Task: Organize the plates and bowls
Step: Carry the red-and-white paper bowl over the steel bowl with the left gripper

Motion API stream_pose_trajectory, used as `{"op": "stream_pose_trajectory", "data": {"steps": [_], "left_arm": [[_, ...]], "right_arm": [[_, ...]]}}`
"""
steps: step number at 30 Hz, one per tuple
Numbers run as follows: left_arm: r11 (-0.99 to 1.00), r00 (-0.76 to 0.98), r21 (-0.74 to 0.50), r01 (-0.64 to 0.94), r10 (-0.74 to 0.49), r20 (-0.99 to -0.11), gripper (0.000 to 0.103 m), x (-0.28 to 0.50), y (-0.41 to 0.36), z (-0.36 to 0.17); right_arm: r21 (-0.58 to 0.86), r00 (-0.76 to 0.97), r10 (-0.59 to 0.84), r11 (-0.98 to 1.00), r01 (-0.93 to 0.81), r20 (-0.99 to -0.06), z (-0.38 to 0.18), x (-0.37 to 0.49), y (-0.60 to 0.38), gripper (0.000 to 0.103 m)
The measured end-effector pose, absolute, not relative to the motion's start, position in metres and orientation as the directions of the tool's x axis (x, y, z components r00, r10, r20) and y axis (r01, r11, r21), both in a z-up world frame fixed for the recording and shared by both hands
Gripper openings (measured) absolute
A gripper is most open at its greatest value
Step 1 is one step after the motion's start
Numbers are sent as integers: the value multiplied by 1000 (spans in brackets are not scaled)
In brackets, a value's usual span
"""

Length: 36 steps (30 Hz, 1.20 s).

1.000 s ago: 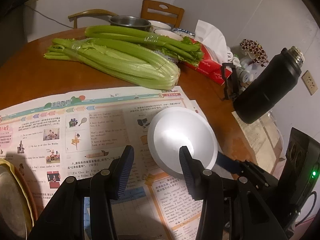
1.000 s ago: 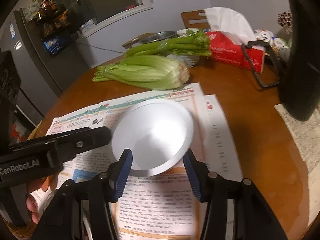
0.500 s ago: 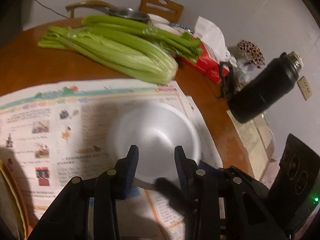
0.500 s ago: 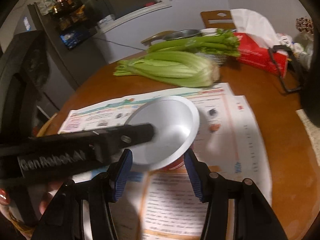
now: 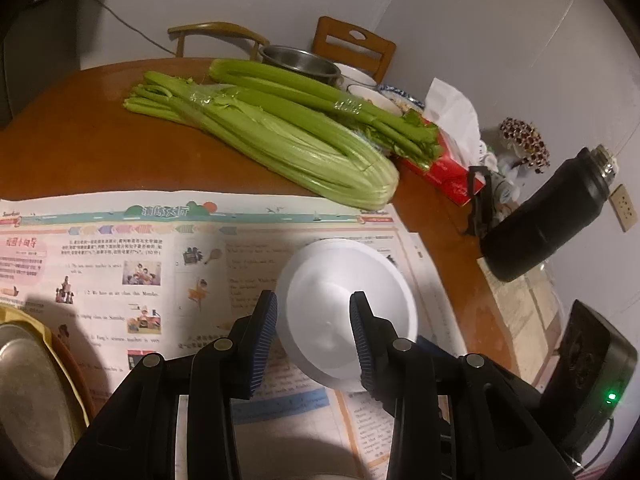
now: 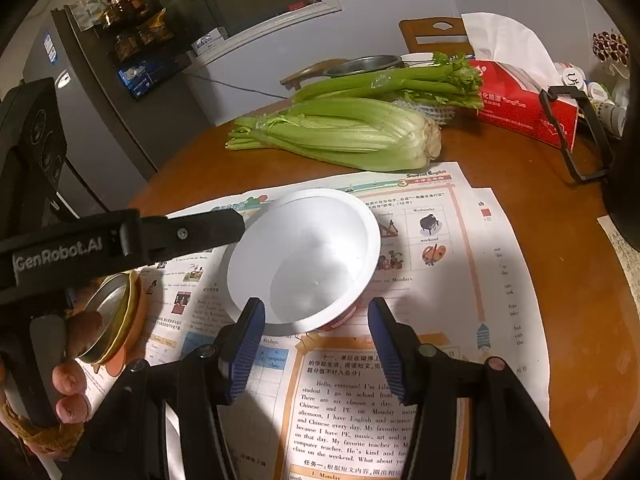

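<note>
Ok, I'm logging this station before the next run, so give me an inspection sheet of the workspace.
Surface: round wooden table, newspaper sheets spread on the near part.
Job's things: white bowl on the newspaper; metal bowl and china bowls at the far edge; metal dish at near left.
Clutter: celery, red tissue box, black flask.
Grippers: left gripper open, its jaws either side of the white bowl's rim; right gripper open, just short of it.
Cables: wall cord.
Surroundings: chairs, fridge.
</note>
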<state>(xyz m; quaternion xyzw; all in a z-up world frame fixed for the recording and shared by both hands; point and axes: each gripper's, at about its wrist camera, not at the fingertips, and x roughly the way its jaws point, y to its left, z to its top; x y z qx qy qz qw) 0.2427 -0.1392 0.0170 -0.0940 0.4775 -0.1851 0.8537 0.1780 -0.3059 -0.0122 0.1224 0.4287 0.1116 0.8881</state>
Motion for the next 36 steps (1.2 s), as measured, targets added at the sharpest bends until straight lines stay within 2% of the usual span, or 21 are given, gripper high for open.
{"op": "stream_pose_trajectory", "data": {"steps": [12, 15, 21, 36], "left_arm": [[919, 449, -336, 207, -394, -802, 39, 250, -137, 4], [935, 456, -302, 187, -355, -816, 39, 252, -135, 0], [926, 429, -319, 199, -376, -822, 39, 253, -138, -7], [909, 482, -329, 257, -416, -771, 39, 218, -134, 29]], "right_arm": [[317, 607, 328, 939, -130, -723, -12, 180, -293, 55], [300, 600, 316, 945, -131, -735, -13, 181, -289, 55], [308, 594, 329, 941, -141, -734, -16, 182, -285, 55], [300, 624, 329, 941, -156, -709, 7, 158, -283, 55]]}}
